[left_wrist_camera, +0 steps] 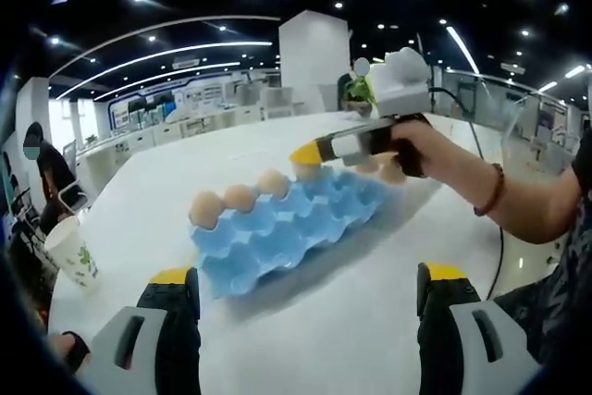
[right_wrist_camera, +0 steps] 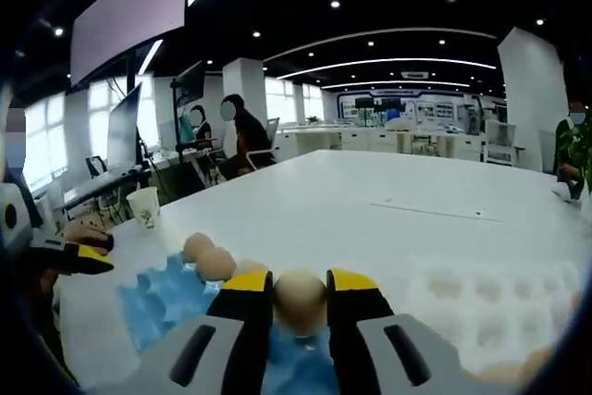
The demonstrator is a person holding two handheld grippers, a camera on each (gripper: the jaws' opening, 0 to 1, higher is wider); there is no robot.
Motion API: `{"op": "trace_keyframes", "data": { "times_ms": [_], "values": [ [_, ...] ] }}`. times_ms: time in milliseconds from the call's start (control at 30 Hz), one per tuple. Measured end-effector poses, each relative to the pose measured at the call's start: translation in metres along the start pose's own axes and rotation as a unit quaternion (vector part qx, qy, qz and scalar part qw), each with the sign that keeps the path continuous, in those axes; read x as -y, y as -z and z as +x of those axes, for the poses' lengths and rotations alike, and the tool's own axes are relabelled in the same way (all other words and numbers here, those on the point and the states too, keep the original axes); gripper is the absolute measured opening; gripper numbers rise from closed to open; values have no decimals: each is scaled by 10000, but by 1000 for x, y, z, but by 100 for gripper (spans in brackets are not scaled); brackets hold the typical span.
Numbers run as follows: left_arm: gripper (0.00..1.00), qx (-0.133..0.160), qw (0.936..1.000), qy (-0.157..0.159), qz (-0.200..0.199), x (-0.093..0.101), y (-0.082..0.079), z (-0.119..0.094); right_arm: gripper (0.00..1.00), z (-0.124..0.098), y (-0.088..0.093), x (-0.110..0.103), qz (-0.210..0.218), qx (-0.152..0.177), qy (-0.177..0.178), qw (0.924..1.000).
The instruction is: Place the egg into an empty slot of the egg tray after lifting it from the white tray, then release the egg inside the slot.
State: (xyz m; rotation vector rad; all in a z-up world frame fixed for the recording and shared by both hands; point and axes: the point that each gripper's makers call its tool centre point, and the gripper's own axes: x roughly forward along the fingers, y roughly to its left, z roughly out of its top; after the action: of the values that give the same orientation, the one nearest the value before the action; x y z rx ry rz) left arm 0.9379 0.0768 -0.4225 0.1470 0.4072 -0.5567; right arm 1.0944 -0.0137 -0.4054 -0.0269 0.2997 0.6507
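In the right gripper view, the right tool (right_wrist_camera: 298, 298) at the bottom centre is clenched on one egg (right_wrist_camera: 300, 301), held over the blue egg tray (right_wrist_camera: 157, 298); two more eggs (right_wrist_camera: 208, 256) sit in the tray at left, and the white tray (right_wrist_camera: 490, 307) lies at lower right. In the left gripper view, the left tool (left_wrist_camera: 305, 298) stands released at the bottom, jaws wide apart; beyond it three eggs line the blue tray's far edge, and a paper cup (left_wrist_camera: 72, 252) with a green print, unreadable, stands on the desk (left_wrist_camera: 324, 321) at left.
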Motion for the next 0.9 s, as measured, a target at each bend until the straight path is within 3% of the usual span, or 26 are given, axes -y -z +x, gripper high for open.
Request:
{"op": "trace_keyframes", "data": {
  "times_ms": [300, 367, 400, 467, 567, 700, 900],
  "values": [
    [100, 10, 10000, -13, -62, -2, 1, 0, 21, 2, 6, 0, 16, -54, -35, 10000],
    [100, 6, 10000, -4, -65, -2, 1, 1, 15, 2, 7, 1, 1, -51, -20, 10000],
    [100, 6, 10000, 7, -66, -1, 1, 2, 9, 1, -3, 4, -44, 236, 29, 9997],
    [100, 48, 9999, 45, -89, 0, -1, 2, 1, -4, -3, 8, -35, 175, 59, 9998],
    [100, 154, 9998, 86, -111, 2, -6, 2, 3, -3, -2, 13, -39, 154, 85, 9998],
    [100, 112, 9999, 57, -73, 1, -5, 3, 4, -5, 2, 15, 266, 165, 1, 9995],
    [100, 116, 9999, 73, -74, 2, -5, 3, 11, -6, 6, 9, 239, 58, -103, 9996]
  ]
}}
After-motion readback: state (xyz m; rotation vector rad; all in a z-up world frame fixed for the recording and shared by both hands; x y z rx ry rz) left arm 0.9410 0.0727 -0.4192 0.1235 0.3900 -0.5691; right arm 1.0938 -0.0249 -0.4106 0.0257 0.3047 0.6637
